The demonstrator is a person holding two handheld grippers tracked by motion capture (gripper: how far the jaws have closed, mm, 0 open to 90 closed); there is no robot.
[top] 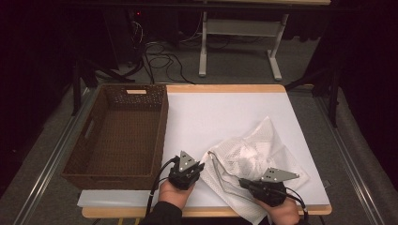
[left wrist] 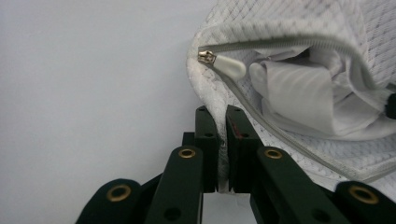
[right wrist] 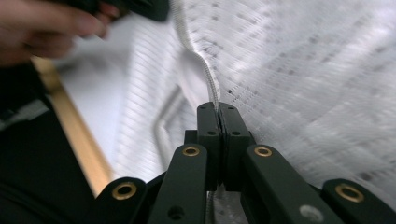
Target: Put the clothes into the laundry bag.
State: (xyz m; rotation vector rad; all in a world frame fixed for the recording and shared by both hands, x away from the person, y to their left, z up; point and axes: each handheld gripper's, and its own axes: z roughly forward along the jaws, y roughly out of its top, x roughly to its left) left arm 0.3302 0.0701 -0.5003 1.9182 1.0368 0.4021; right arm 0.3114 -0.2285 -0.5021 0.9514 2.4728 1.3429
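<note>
1. We see the tabletop point(top: 225, 108), covered in white, stretching ahead of both tools and under them; its wooden edge runs just behind our hands.
2. We find the brown woven basket point(top: 94, 161) to the left of the left tool point(top: 199, 165), close beside it but apart from it, with its long side along the white surface.
3. We have the white mesh laundry bag point(top: 253, 150) lying crumpled on the tabletop, starting between the two tools and spreading ahead and to the right of the left tool; its near corner hangs over the tabletop edge beside the right tool point(top: 242, 181).
4. We notice, in the left gripper view, white cloth point(left wrist: 299, 95) folded inside the open mouth of the bag, just ahead and right of the left tool.
5. We hold the left tool clamped on the mesh edge of the bag point(left wrist: 208, 105), with the fabric pinched between its black pads right below the end of the zipper.
6. We hold the right tool point(right wrist: 218, 109) clamped on the bag's zipper seam point(right wrist: 208, 74), which rises straight out from between the closed pads; the mesh is blurred in this view.
7. We see the zipper pull point(left wrist: 223, 64), a small metal slider with a white tab, sitting just above the left tool at the corner of the bag's opening, not touched by the pads.
</note>
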